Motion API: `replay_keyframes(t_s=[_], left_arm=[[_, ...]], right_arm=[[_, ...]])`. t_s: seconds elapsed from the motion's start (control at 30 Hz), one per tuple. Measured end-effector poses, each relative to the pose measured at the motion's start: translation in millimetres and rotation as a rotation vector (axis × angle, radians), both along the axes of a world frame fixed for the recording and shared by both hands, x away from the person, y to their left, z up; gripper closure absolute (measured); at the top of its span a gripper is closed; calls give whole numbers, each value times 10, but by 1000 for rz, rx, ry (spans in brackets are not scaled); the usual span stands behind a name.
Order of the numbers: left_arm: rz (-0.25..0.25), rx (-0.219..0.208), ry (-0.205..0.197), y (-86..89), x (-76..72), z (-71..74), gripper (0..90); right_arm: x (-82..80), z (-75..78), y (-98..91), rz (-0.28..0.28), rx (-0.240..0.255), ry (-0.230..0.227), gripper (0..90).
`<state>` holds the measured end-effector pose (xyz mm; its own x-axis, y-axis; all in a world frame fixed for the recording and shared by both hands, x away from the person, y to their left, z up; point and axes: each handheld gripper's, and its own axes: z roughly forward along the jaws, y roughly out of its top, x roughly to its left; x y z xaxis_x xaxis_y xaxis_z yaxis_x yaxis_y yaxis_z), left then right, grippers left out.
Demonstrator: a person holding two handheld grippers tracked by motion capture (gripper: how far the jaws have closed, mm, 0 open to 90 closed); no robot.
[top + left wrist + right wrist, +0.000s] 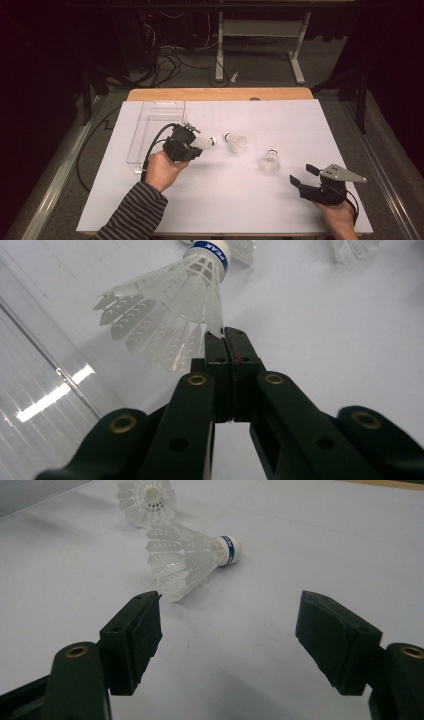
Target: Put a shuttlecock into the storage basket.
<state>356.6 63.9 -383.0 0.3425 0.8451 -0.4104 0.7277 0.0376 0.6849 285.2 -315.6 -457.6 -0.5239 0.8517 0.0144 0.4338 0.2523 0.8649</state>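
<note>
The left gripper pinches one feather of a shuttlecock beside the clear box; light, fragile, better held at the cork. The right gripper is released.

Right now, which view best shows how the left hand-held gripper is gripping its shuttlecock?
The left gripper view: the left hand-held gripper has its jaws shut on the feather edge of the held shuttlecock. In the high view that shuttlecock is small and partly hidden behind the gripper.

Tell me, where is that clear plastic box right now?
In the high view, the clear box sits at the table's far left, just behind the left gripper.
</note>
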Motion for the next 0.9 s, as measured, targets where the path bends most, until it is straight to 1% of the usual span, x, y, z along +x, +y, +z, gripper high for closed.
replay_keyframes(t_s=[0.13,0.33,0.9], left_arm=[[0,3,-6,26,-8,21,894],[15,-4,-11,93,10,57,894],[34,-8,-15,215,50,114,894]], right_arm=[[-1,0,3,1,-2,-1,272],[-2,0,-2,1,-1,1,272],[-21,0,-13,-9,-5,0,272]])
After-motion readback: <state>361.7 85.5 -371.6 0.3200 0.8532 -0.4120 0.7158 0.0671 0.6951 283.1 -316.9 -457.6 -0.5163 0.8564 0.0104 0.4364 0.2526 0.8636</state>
